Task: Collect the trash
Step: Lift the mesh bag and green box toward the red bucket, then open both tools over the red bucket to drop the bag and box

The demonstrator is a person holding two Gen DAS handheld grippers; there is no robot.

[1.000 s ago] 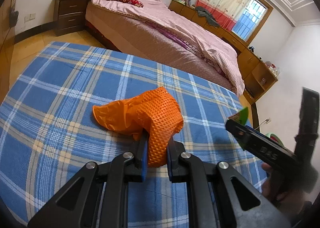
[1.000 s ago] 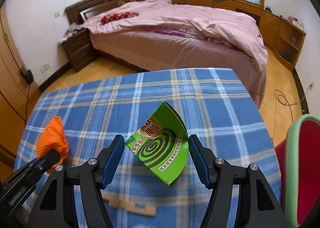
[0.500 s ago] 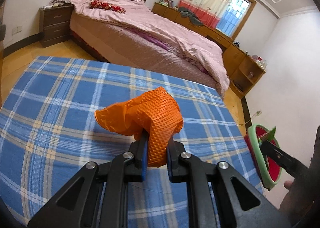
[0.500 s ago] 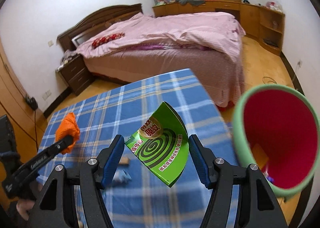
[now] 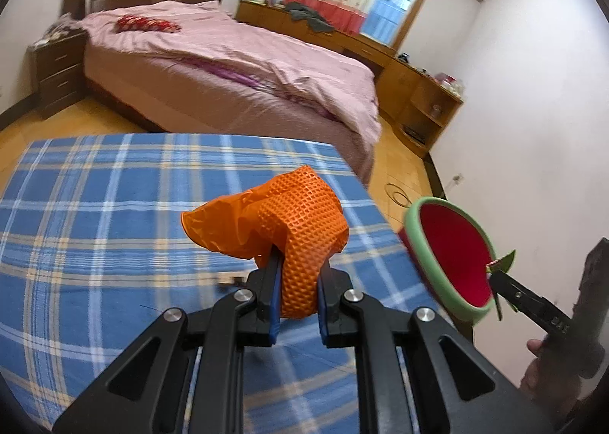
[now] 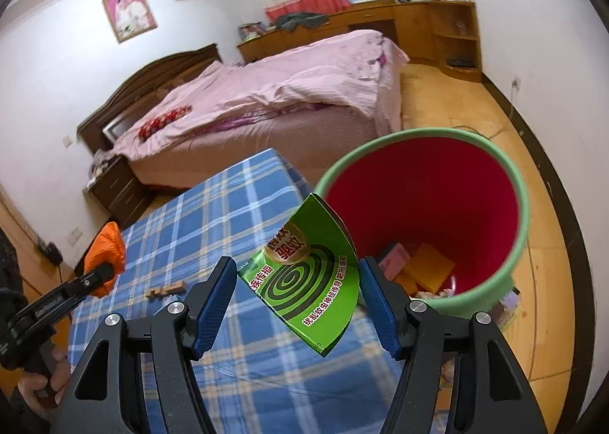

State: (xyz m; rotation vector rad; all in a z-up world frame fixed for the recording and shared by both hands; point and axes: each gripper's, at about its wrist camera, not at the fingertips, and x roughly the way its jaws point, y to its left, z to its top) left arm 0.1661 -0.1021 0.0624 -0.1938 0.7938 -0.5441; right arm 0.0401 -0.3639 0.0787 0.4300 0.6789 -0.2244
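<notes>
- The left gripper has its blue pads pinched nearly together on an orange mesh wrapper; the wrapper is soft, honeycomb-textured foam net, crumpled and bulging up and to the left above the jaws, held off the blue plaid cloth.
- The right gripper stands at a middling width, its ribbed blue pads pressing both side edges of a green card piece; the card is glossy, flat, fan-shaped, printed with a dark spiral, and tilts up over the near left rim of the bin.
- The bin is round plastic, red inside with a pale green lip, on the tiled floor just right of the table edge; scraps lie at its bottom; its mouth is open.
- A small wooden block lies on the cloth, left of the card.
</notes>
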